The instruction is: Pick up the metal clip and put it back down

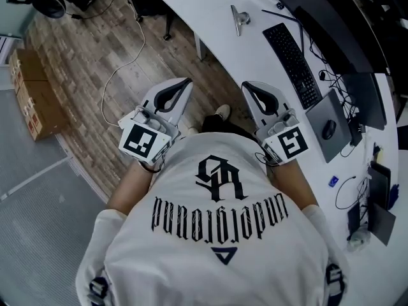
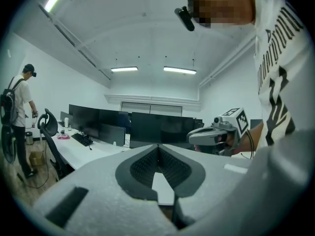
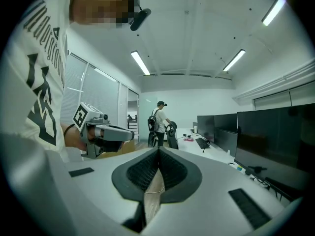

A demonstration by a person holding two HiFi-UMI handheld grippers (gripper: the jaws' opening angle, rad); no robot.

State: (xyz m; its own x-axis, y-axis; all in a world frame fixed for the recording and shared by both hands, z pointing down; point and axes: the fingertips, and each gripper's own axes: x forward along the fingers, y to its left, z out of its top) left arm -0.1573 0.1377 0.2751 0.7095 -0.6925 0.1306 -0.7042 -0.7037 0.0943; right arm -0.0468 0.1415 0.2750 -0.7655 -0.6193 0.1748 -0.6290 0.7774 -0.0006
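The metal clip point(image 1: 240, 19) lies on the white desk point(image 1: 217, 18) at the top of the head view, far ahead of both grippers. My left gripper point(image 1: 187, 81) is held in front of my chest over the wooden floor, shut with nothing in it. My right gripper point(image 1: 245, 85) is beside it near the desk's edge, also shut and empty. In the left gripper view the jaw tips meet point(image 2: 158, 145), and the right gripper point(image 2: 191, 138) shows at the right. In the right gripper view the tips meet point(image 3: 158, 149), and the left gripper point(image 3: 132, 132) shows at the left. Neither gripper view shows the clip.
A black keyboard point(image 1: 293, 62), a mouse point(image 1: 329, 129) on a grey pad and monitors lie along the desk at the right. A cardboard box point(image 1: 32, 94) and a white cable point(image 1: 124, 62) are on the wooden floor. Another person point(image 3: 158, 122) stands by an office chair further off.
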